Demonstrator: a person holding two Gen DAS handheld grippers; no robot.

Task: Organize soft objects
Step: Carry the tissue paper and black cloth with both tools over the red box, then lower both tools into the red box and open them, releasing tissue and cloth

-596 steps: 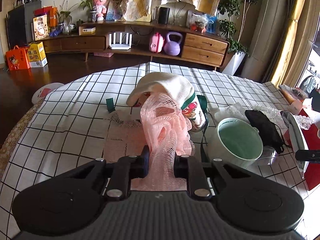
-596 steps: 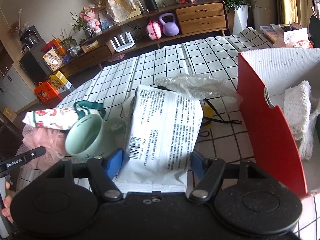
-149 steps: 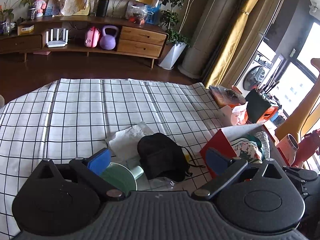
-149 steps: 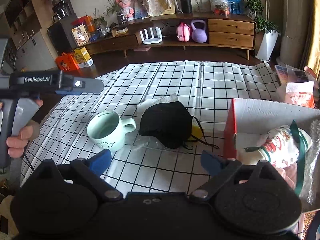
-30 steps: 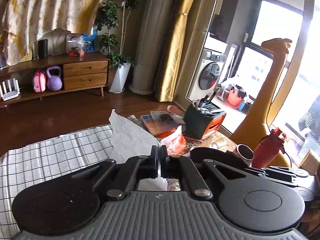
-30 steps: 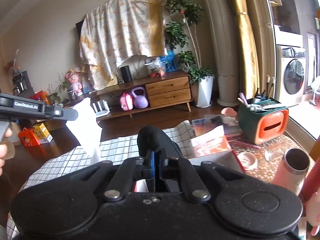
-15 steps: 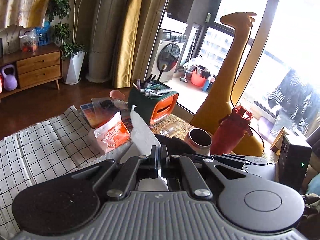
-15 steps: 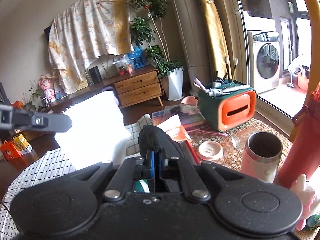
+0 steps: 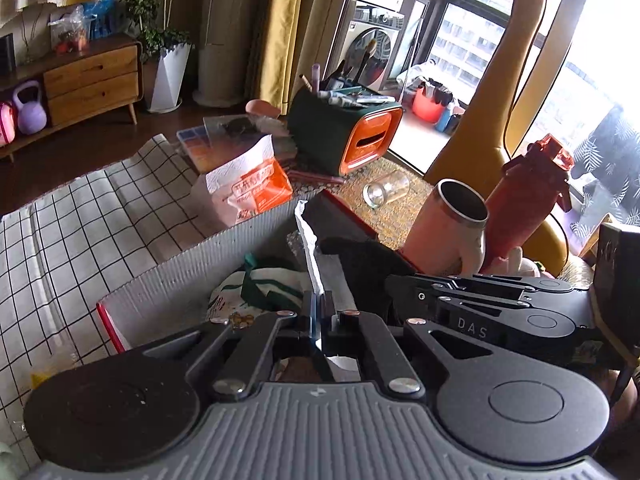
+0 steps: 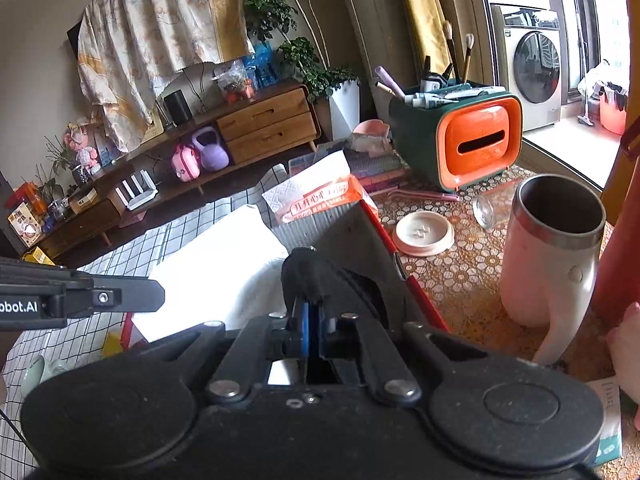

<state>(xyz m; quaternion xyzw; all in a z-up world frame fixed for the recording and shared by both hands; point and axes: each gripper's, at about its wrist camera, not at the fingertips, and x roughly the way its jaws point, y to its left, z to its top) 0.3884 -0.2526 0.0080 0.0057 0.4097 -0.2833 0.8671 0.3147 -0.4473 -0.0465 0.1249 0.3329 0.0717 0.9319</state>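
Observation:
My left gripper [image 9: 318, 312] is shut on a white tissue sheet [image 9: 310, 248], held over the red cardboard box [image 9: 192, 276]. The same sheet shows broad and white in the right wrist view [image 10: 216, 276]. My right gripper [image 10: 314, 320] is shut on a black face mask [image 10: 320, 276], also above the box [image 10: 384, 240]. The mask appears in the left wrist view [image 9: 360, 264] just right of the tissue. A white sock with red and green print [image 9: 260, 288] lies inside the box.
A tissue pack [image 9: 248, 188], a green and orange organiser [image 9: 348, 136], a steel-rimmed pink cup [image 9: 452, 228], a red bottle [image 9: 532, 200] and a tipped glass [image 9: 386, 190] stand beyond the box. The checked cloth [image 9: 60, 232] lies left. A mint mug [image 10: 36, 372] sits low left.
Both grippers have moved further right and down over the red box, carrying the tissue and the mask. The box interior and the sock have come into view.

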